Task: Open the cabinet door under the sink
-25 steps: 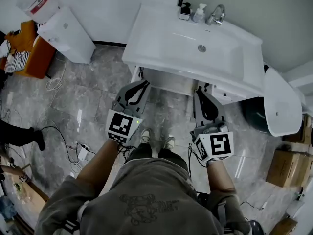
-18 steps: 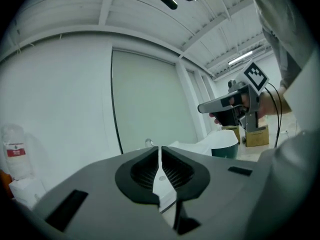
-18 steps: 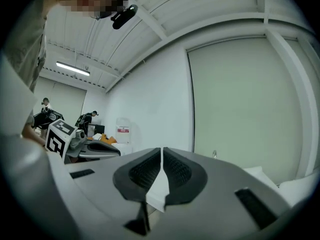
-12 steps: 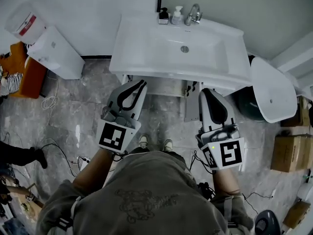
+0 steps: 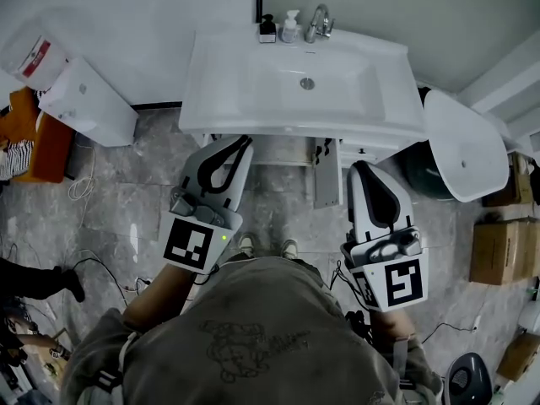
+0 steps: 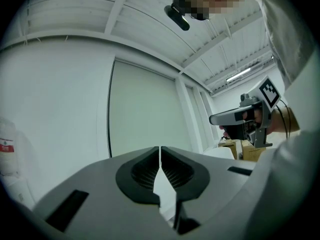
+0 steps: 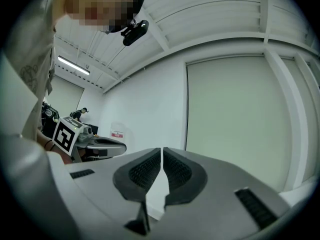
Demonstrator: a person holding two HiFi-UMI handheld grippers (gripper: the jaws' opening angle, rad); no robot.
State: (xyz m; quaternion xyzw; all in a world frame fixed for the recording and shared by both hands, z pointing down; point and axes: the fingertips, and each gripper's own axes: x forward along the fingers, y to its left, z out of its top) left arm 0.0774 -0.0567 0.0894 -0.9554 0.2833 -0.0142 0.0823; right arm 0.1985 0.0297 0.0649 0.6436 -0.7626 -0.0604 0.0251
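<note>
The white sink (image 5: pixel 245 83) with its faucet (image 5: pixel 319 19) stands against the wall in the head view. Below its front edge is the cabinet, and a grey door panel (image 5: pixel 327 174) juts out from it toward me, edge-on. My left gripper (image 5: pixel 245 140) is shut and empty, its tips just in front of the sink's front edge, left of the panel. My right gripper (image 5: pixel 359 167) is shut and empty too, just right of the panel. Both gripper views face the wall and ceiling, with the left gripper (image 6: pixel 160 149) and right gripper (image 7: pixel 162 149) closed on nothing.
A white toilet (image 5: pixel 464 146) stands to the right of the sink. A white box (image 5: pixel 89 99) and an orange item (image 5: pixel 46 146) sit at the left. Cardboard boxes (image 5: pixel 502 251) lie at the right, cables (image 5: pixel 84 184) on the marble floor. My shoes (image 5: pixel 266 247) are between the grippers.
Both grippers have risen toward the camera and look larger. The sink has shifted left to the centre of the head view. The jaws stay shut.
</note>
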